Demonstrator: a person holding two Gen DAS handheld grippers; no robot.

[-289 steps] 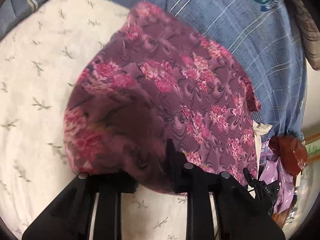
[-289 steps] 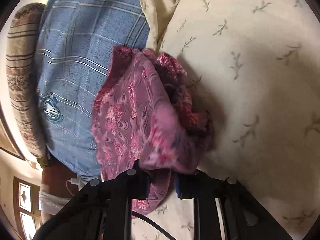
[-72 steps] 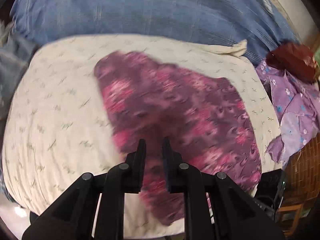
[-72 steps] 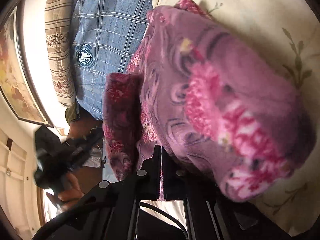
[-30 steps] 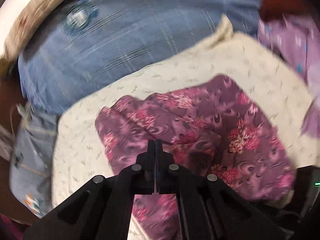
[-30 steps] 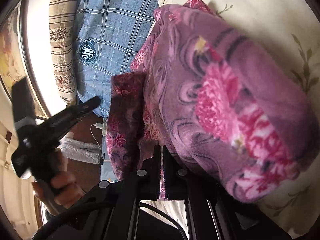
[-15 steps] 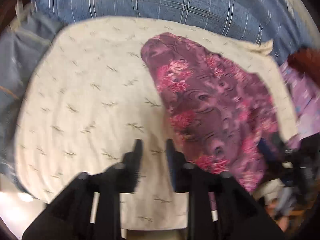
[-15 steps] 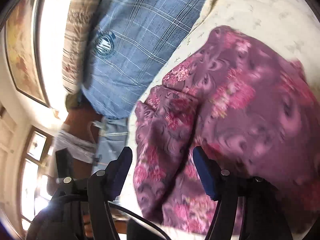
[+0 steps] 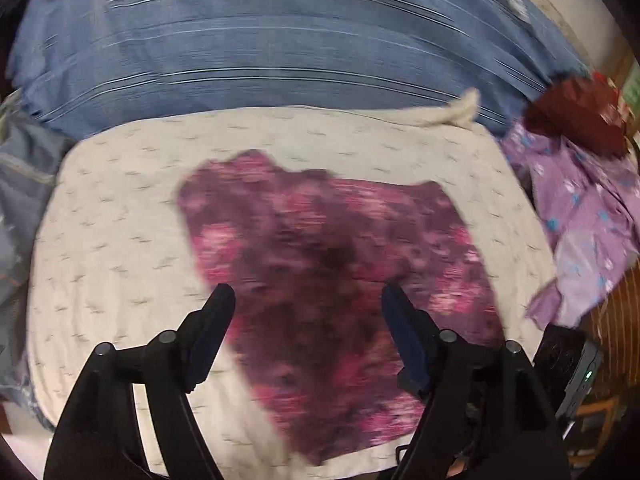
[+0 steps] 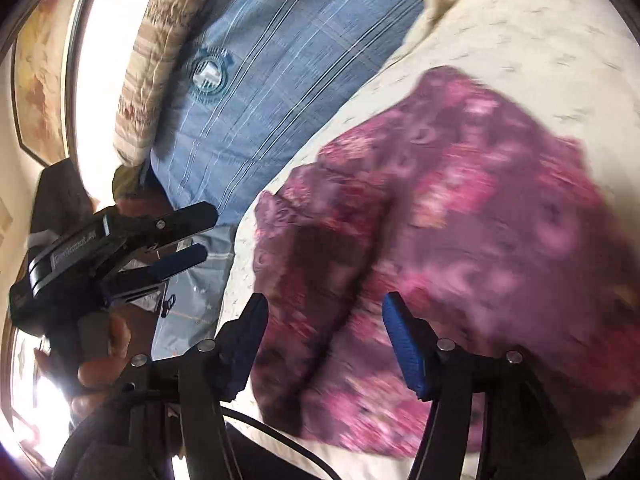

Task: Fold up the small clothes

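Observation:
A purple garment with pink flowers (image 9: 340,264) lies spread on a cream pillow (image 9: 120,232), one side folded over itself (image 10: 320,272). My left gripper (image 9: 308,312) hovers above its near part, jaws opening wide, with nothing between the pads. In the right wrist view my right gripper (image 10: 324,320) stands open above the garment's folded edge, free of the cloth. The left gripper (image 10: 188,236) also shows there at the left, held by a hand (image 10: 100,352) beyond the pillow's edge.
The pillow rests on a blue plaid bedcover (image 9: 280,40). A lilac flowered garment (image 9: 580,216) and a dark red cloth (image 9: 576,116) lie at the right. A striped bolster (image 10: 160,60) and a framed picture (image 10: 36,64) stand by the wall.
Both grippers went from shut to open and let go of the garment. The right one rose away from the cloth. The left one swung across the pillow and now hangs over the garment.

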